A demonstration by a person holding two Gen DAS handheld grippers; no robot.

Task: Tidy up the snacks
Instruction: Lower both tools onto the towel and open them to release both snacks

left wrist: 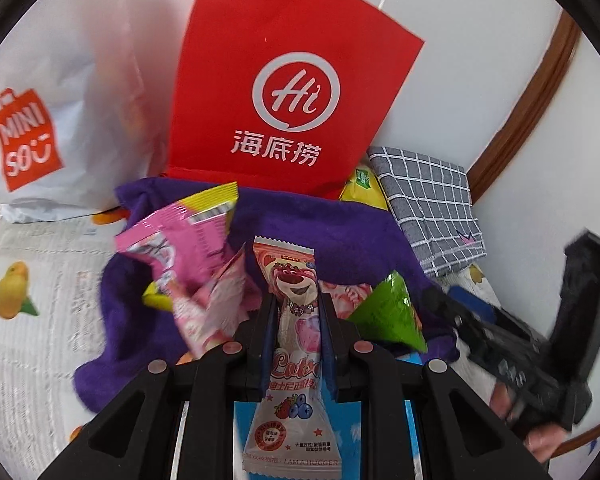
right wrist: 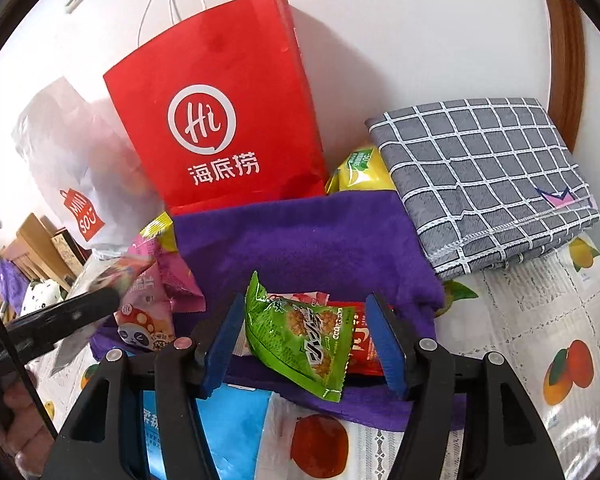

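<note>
One worktop point(right wrist: 540, 320) under a fruit-print cover. Two bags at the back wall: one red bag point(left wrist: 292, 92), upright, and one white bag point(left wrist: 56, 120) to its left, blurred. One purple towel point(right wrist: 300, 240) spread in front of them, one grey checked cloth point(right wrist: 484, 184) folded at its right edge.

Snacks counted: one bear pack point(left wrist: 296, 320), one green pack point(right wrist: 304, 340), one red pack point(right wrist: 364, 344) mostly under the green one, one yellow pack point(right wrist: 360, 172) half hidden between red bag and checked cloth. Pink packs point(left wrist: 188, 264) piled on the towel's left side; at least three, motion-blurred, exact count unclear. A blue pack point(right wrist: 228, 420) below the grippers, cut off by them.

Left hand-held gripper point(left wrist: 296, 312): clenched on the bear pack, pack upright between the pads, lifted over the towel, angled downward.

Right hand-held gripper point(right wrist: 308, 340): released, pads clear on both sides of the green pack, which lies on the towel between them. Angled downward too. Fingers point(left wrist: 540, 436) around its handle show at the frame edge in the left view.
</note>
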